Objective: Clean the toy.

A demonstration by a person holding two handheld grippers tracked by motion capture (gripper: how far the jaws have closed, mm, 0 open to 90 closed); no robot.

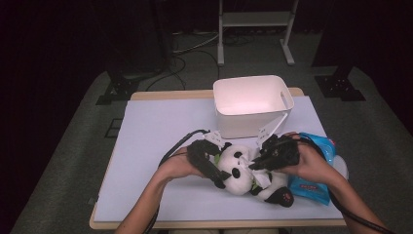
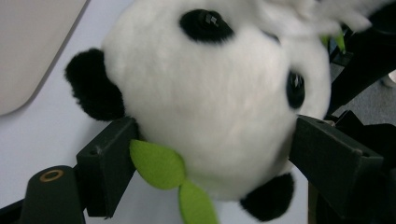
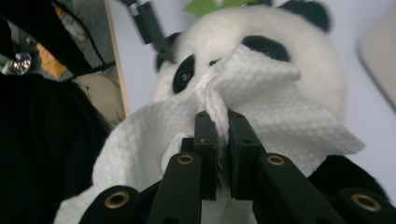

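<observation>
Plush panda (image 1: 237, 170): lies on the white worktop (image 1: 156, 131) near its front edge, right of centre, just in front of the white bin. Black ears and eye patches, white head, green felt leaves (image 2: 159, 163) at the neck.

Left gripper (image 1: 209, 163): held in the person's left hand at the panda's left side. In the left gripper view its two black jaws stand apart with the panda's head between them, both jaws pressed against the plush, so it is clamped on the panda's head.

Right gripper (image 1: 260, 161): held in the person's right hand over the panda's right side. In the right gripper view the jaws are drawn close together, pinching a fold of white paper towel (image 3: 261, 98) that lies against the panda's face, below the eye patches.

White plastic bin (image 1: 253, 105): upright at the far edge of the worktop, right of centre, open top, handle cut-outs in the walls.

Blue wet-wipe pack (image 1: 316, 165): lies near the right front corner of the worktop, partly under the right forearm, touching the panda's black foot (image 1: 283, 196).
</observation>
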